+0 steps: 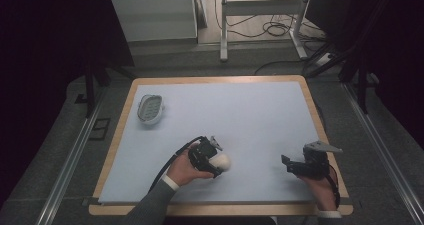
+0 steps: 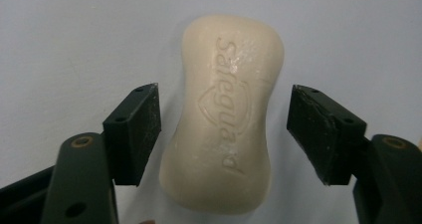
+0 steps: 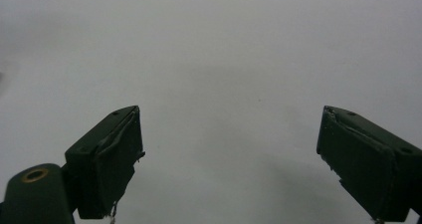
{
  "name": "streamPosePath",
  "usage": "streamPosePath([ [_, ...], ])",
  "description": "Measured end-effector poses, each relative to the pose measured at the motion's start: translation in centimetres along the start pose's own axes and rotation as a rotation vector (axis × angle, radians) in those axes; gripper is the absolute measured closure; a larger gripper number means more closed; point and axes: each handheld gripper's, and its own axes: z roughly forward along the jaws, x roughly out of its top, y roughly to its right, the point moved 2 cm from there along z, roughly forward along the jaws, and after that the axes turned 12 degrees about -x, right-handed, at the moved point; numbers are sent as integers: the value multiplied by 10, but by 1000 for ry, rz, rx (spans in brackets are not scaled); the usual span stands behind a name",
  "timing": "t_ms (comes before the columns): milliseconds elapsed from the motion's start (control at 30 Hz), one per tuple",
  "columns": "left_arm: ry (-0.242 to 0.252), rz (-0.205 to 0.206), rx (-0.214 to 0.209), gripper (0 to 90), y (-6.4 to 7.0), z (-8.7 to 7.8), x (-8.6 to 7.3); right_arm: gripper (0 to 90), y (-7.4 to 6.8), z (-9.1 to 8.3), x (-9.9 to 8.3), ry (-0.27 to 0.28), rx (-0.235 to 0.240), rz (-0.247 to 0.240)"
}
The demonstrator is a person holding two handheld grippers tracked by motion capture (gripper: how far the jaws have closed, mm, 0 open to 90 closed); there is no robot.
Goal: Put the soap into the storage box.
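While the person's forearms come in from the near edge, the scene reads as follows.

Soap bar: a cream-white soap bar [image 2: 226,117] with a waisted outline and a raised "safeguard" mark lies flat on the pale table mat [image 1: 250,115], in the near-left part of the mat, seen from the high view at [image 1: 221,160].

Left gripper: the left gripper [image 2: 226,129] sits over the soap, its jaws spread wide, one on each long side of the bar; a gap of bare mat shows between each pad and the soap, so nothing is gripped.

Right gripper: the right gripper [image 3: 229,159] has its jaws parted wide over bare mat, holding nothing; in the high view it rests at [image 1: 292,166], near the right near corner, well apart from the soap.

Soap dish: a grey-white oval soap dish [image 1: 150,108] stands near the left far part of the mat, well apart from both grippers.

Table: a wooden table rim [image 1: 120,130] frames the mat.
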Motion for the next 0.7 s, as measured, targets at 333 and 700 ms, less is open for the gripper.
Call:
streamPosePath([
  [333, -29, -4, 15, 363, -1, 6, -3, 106, 1, 0, 0, 4, -9, -3],
  [700, -41, 23, 42, 446, 0, 7, -3, 106, 2, 1, -1, 2, -15, -6],
])
